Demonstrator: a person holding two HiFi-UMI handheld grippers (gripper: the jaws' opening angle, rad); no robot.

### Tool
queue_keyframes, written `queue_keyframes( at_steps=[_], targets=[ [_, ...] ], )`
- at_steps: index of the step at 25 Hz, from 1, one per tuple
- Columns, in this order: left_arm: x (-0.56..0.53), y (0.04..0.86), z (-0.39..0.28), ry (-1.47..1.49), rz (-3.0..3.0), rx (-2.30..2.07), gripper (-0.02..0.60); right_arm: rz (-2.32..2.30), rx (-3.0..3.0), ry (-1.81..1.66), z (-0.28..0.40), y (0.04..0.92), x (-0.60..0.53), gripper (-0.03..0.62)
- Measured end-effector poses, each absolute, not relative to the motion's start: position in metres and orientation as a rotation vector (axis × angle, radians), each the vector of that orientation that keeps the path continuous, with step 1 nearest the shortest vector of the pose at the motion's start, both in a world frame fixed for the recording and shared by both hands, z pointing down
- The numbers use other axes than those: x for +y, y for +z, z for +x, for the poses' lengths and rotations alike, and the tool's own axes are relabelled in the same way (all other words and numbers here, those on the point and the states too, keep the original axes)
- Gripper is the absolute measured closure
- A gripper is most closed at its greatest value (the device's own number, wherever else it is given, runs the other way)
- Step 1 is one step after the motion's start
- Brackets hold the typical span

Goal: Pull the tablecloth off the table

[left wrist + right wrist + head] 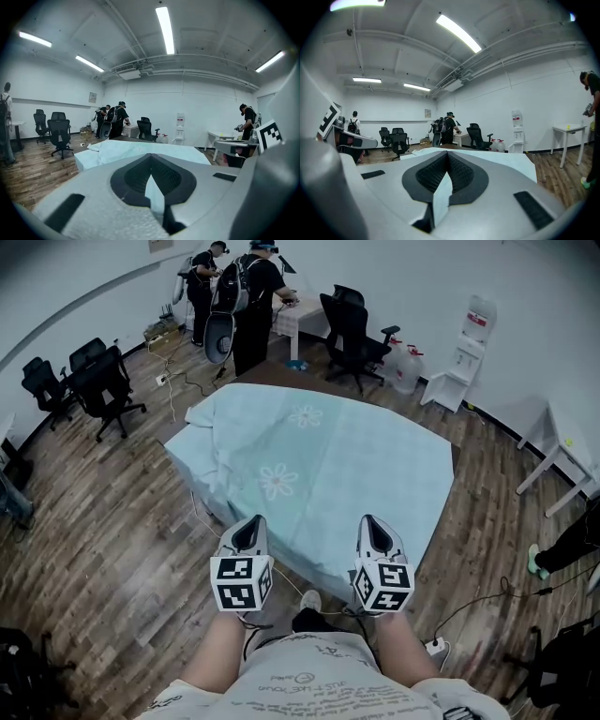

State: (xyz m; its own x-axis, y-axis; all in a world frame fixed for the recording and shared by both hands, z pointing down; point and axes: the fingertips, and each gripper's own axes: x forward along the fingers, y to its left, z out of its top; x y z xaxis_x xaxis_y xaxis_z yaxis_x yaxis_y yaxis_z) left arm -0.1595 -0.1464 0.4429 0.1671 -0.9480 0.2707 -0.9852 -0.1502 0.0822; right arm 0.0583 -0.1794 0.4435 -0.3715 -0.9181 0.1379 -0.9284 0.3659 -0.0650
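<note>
A pale blue-green tablecloth (319, 465) with white flower prints covers the table in front of me. Its far left corner is rumpled. A dark strip of tabletop (281, 375) shows beyond its far edge. My left gripper (250, 527) is at the cloth's near edge, shut on it. In the left gripper view a fold of the tablecloth (153, 192) sits pinched in the left gripper (151, 164). My right gripper (373, 525) is shut on the same edge further right. There too, a strip of tablecloth (439, 197) is clamped in the right gripper (447, 161).
Two people (253, 296) stand at a small table at the back. Black office chairs stand at the back (356, 329) and at the left (98, 381). A water dispenser (467, 348) and a white table (562, 451) are at the right. Cables and a power strip (436, 646) lie on the wooden floor near my feet.
</note>
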Motion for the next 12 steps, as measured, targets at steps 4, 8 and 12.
queue_keyframes(
  at_steps=[4,8,12],
  targets=[
    [-0.191,0.448,-0.173,0.247,2.18,-1.876,0.571,1.725,-2.505,0.223,0.057,0.448,-0.227,0.582],
    [-0.238,0.46,-0.185,0.275,2.144,-1.865,0.57,1.733,-2.47,0.247,0.06,0.457,-0.275,0.581],
    [-0.286,0.474,-0.197,0.324,2.108,-1.857,0.571,1.746,-2.412,0.289,0.07,0.47,-0.324,0.58]
  ],
)
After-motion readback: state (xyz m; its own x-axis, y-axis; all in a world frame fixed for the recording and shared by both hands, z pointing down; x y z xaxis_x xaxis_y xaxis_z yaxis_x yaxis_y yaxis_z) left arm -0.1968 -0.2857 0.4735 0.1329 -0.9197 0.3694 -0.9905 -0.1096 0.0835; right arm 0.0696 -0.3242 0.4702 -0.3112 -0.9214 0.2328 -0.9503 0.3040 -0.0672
